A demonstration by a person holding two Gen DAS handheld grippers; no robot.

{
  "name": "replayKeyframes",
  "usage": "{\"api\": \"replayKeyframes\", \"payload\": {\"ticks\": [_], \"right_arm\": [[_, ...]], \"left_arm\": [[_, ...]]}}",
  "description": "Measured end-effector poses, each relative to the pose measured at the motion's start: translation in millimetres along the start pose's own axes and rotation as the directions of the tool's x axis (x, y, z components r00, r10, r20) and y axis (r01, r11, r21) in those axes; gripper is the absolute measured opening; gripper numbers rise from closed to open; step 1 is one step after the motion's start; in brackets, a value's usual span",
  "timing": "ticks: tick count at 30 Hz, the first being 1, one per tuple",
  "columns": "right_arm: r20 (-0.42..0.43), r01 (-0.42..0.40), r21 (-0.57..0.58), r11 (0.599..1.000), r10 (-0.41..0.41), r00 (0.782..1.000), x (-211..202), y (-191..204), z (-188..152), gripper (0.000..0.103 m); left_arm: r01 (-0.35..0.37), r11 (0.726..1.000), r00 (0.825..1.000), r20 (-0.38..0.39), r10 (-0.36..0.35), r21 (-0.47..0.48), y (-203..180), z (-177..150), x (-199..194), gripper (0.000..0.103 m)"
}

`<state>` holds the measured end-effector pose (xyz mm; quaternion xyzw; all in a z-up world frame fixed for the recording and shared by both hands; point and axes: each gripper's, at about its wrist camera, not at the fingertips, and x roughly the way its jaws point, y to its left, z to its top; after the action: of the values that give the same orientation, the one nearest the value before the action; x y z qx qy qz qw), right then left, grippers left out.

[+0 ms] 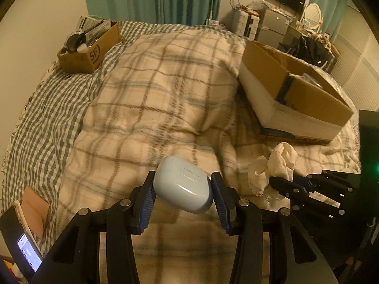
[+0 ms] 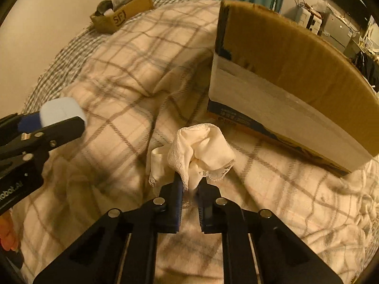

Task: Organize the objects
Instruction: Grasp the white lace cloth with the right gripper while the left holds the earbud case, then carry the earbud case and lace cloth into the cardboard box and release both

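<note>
My left gripper (image 1: pixel 182 189) is shut on a pale blue earbud case (image 1: pixel 182 186) and holds it above the plaid blanket (image 1: pixel 154 90). It also shows at the left of the right wrist view, the case (image 2: pixel 60 113) between its fingers. My right gripper (image 2: pixel 190 184) is shut on a bunched white lace cloth (image 2: pixel 201 151), lifted a little off the blanket. In the left wrist view the cloth (image 1: pixel 274 163) and the right gripper (image 1: pixel 284 181) sit to the right of my left gripper.
A large open cardboard box (image 1: pixel 296 94) (image 2: pixel 296 90) lies on the bed at the right. A smaller SF box (image 1: pixel 90 47) (image 2: pixel 123 11) full of items sits at the far left by the wall. A phone (image 1: pixel 28 253) shows at the lower left.
</note>
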<state>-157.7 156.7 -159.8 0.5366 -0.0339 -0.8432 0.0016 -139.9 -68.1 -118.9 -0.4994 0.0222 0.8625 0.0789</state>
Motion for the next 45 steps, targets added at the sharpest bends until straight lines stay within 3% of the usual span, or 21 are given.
{"api": "replayKeyframes", "payload": {"ticks": [8,17,23,31,39,45], "right_arm": [[0.168,0.014,0.059,0.998,-0.024,0.985,-81.3,-22.3,-6.3,0.009],[0.352,0.09,0.112,0.99,-0.124,0.928,-203.5,-72.4,4.3,0.009],[0.4,0.1,0.128,0.987,-0.143,0.905,-237.2,-94.7,26.0,0.009],[0.396,0.065,0.135,0.989,-0.114,0.911,-215.6,-124.6,62.3,0.009],[0.333,0.05,0.162,0.985,-0.102,0.937,-142.2,-168.9,106.7,0.009],[0.289,0.011,0.211,0.977,-0.073,0.955,-86.6,-200.8,114.8,0.009]], "left_arm": [[0.048,0.997,0.996,0.067,-0.051,0.058,-31.8,8.6,-43.2,0.047],[0.165,0.979,0.967,0.175,-0.184,0.118,-86.4,53.5,-105.2,0.047],[0.157,0.974,0.955,0.224,-0.191,0.162,-113.4,87.7,-124.6,0.047],[0.144,0.968,0.956,0.222,-0.189,0.206,-144.6,138.4,-94.3,0.047],[0.105,0.964,0.976,0.158,-0.147,0.246,-171.3,178.8,-12.1,0.047],[0.105,0.961,0.987,0.095,-0.133,0.255,-177.5,186.7,44.4,0.047]]}}
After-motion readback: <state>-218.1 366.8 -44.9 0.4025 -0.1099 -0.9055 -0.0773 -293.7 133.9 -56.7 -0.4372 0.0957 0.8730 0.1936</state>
